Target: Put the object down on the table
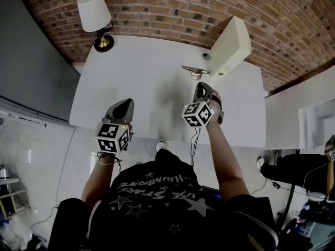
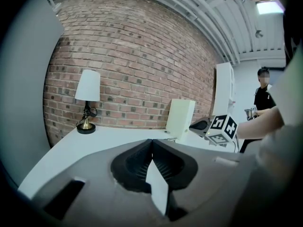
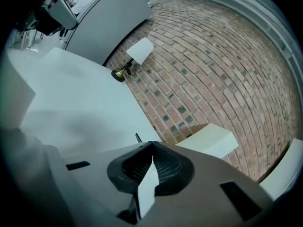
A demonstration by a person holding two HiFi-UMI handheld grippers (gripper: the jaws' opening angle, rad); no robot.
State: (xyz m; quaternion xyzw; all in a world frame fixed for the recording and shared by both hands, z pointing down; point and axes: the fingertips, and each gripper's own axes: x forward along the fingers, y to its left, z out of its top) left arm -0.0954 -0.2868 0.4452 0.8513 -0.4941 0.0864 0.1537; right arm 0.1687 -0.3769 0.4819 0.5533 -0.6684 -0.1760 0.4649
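**Q:** Status on the left?

**Me:** My left gripper [image 2: 152,142] has its jaws pressed together with nothing between them. It hangs over the near edge of the white table [image 1: 141,82], lower left of the head view.

**Q:** And the right?

**Me:** Same for my right gripper [image 3: 152,144]: jaws closed tip to tip, empty. It sits over the table, right of centre in the head view, pointing at the far side.

**Q:** Where's the object?

**Me:** The metal object [image 1: 194,71], a shiny thin bar with a knob, lies on the table just beyond my right gripper's tips, a bit above centre in the head view. I can't tell whether they touch. In the right gripper view, 1 thin dark sliver [image 3: 138,137] shows just left of the jaw tips, and I can't tell what it is.

**Q:** Anything else on the table?

**Me:** 3 items:
- A lamp [image 1: 96,14] with a white shade, far corner, upper left.
- A cream box [image 1: 230,48] standing on edge, upper right, just behind the metal object.
- A small round piece [image 1: 206,56] beside the box's base.

There's a brick wall [image 1: 172,9] behind all of it.
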